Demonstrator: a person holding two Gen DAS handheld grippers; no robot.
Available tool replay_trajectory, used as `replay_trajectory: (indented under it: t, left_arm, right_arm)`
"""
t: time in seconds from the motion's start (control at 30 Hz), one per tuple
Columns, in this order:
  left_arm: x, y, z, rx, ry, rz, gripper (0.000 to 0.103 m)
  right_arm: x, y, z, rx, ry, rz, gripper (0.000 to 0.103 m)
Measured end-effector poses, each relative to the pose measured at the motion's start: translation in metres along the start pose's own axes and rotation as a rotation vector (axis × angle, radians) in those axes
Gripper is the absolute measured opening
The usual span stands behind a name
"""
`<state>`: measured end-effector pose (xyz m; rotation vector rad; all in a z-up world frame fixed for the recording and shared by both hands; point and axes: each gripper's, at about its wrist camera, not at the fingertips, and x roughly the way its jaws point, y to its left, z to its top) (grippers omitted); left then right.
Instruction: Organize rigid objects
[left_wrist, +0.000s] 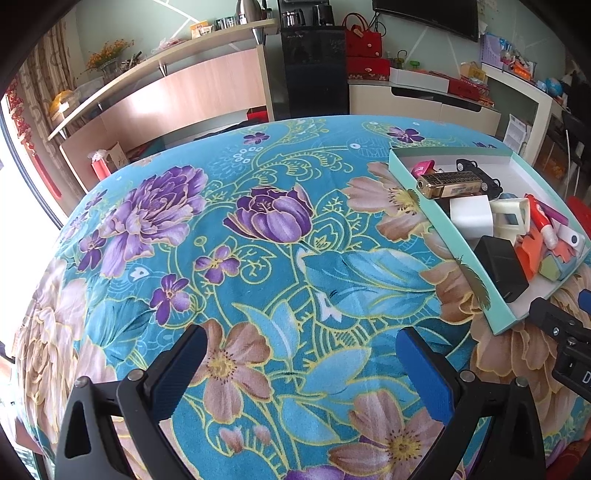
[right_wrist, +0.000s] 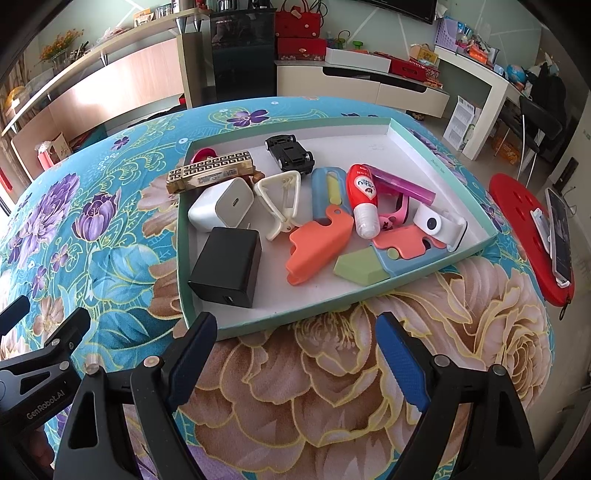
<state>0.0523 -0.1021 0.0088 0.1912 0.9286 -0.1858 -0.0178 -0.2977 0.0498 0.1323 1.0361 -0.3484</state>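
Clutter of small rigid pieces fills a shallow teal-rimmed cardboard tray (right_wrist: 443, 162) at frame centre, on the flowered blue tablecloth (right_wrist: 110, 258).
The gold patterned bar (right_wrist: 210, 171) runs lower left to upper right; black matte charger block (right_wrist: 225, 267) sits lower left. Left gripper (left_wrist: 301, 363) and right gripper (right_wrist: 295, 356) gape wide, empty.

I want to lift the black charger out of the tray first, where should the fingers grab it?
Grip the black charger across its two flat side faces, coming down from above at the near-left corner of the tray. It lies flat, and only the white charger crowds its far end.
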Motion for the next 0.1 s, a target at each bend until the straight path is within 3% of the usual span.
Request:
replay_trajectory:
  t: [0.1]
  left_arm:
    - [-0.0005,-0.001,0.0003,0.005,0.0,-0.017,0.103]
  right_arm:
    - [-0.0001,-0.0001,0.0,-0.001,-0.001,0.0,0.088]
